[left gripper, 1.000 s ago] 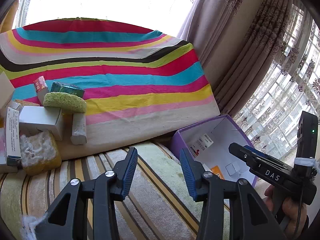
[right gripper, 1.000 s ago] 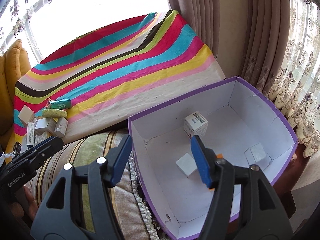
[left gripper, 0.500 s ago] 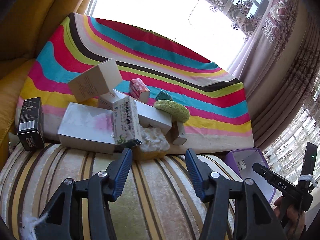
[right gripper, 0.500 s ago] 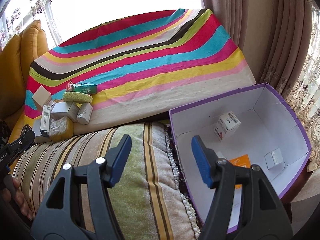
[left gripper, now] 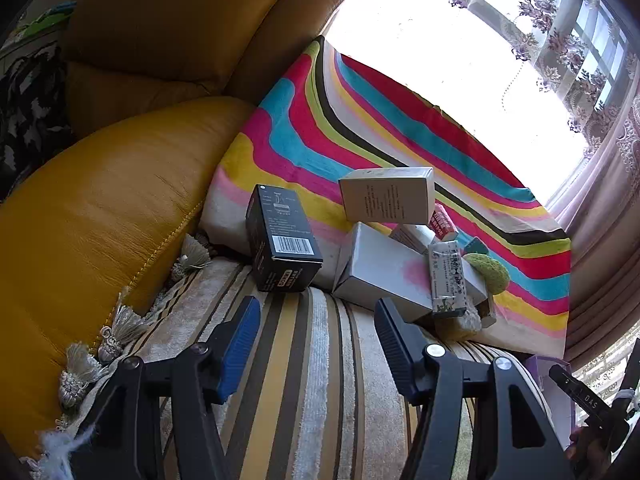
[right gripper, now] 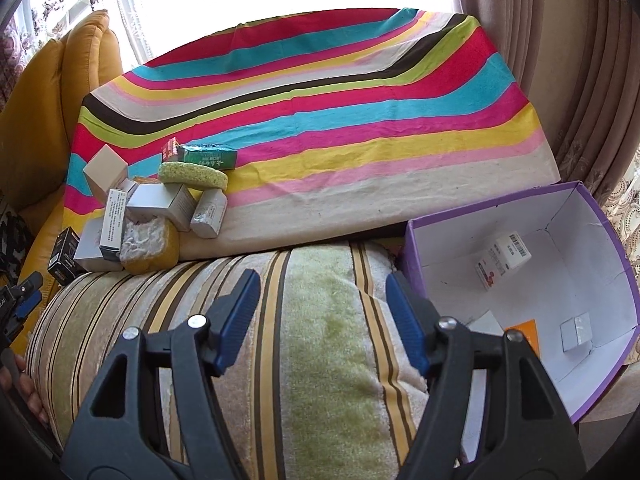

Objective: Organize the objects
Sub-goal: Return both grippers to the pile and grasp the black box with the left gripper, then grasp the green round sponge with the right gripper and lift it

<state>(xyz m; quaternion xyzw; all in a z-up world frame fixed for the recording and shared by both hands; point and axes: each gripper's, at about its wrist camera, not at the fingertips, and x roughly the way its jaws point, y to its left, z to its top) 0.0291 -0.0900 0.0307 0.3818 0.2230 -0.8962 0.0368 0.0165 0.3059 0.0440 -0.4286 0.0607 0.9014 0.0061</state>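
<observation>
left wrist, left tool [left gripper: 316,344] spread, black box [left gripper: 282,238] ahead

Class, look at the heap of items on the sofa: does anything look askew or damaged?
Yes. The boxes lie in a jumble: the white box is tipped on top, and the black box leans. The yellow sponge under them looks torn and fluffy on top.
</observation>
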